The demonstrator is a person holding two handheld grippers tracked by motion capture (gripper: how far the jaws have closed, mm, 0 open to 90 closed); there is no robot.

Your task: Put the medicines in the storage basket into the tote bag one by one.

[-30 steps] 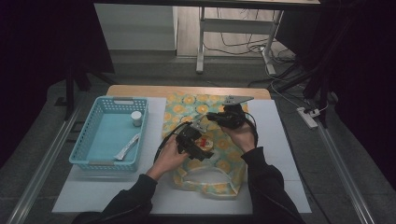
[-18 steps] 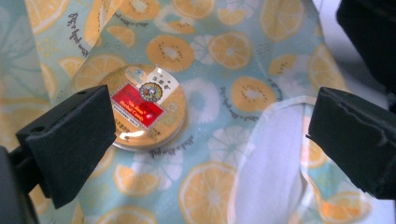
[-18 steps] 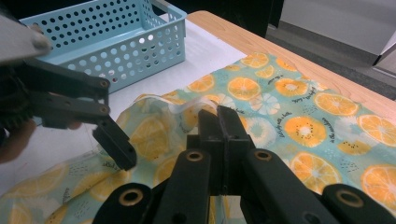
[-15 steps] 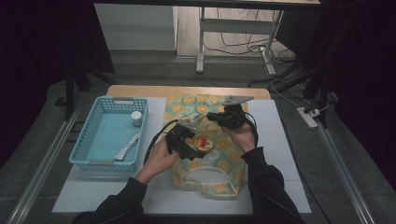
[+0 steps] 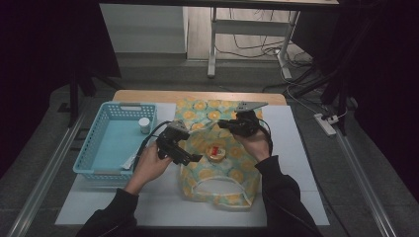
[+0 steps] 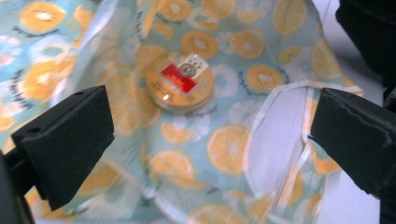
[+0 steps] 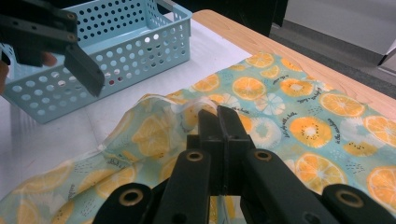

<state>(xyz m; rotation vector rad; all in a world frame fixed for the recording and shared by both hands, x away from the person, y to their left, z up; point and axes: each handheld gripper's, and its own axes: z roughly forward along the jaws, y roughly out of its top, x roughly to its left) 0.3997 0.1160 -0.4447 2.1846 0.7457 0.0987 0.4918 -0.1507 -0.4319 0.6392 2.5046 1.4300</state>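
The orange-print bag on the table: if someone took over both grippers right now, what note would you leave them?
Right gripper: shut on the bag, pinching a fold of its fabric and lifting it.
Left gripper: open and empty, hovering at the bag's left edge.
Round tin: lies on the bag's fabric, between the two grippers.
Blue basket: left of the bag, with a small white jar inside.
Done: fabric gripped and raised.
Left: probably getting the tin into the bag; I can't tell whether it is inside yet.

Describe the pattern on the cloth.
Orange slices on pale blue cloth, best in the left gripper view.
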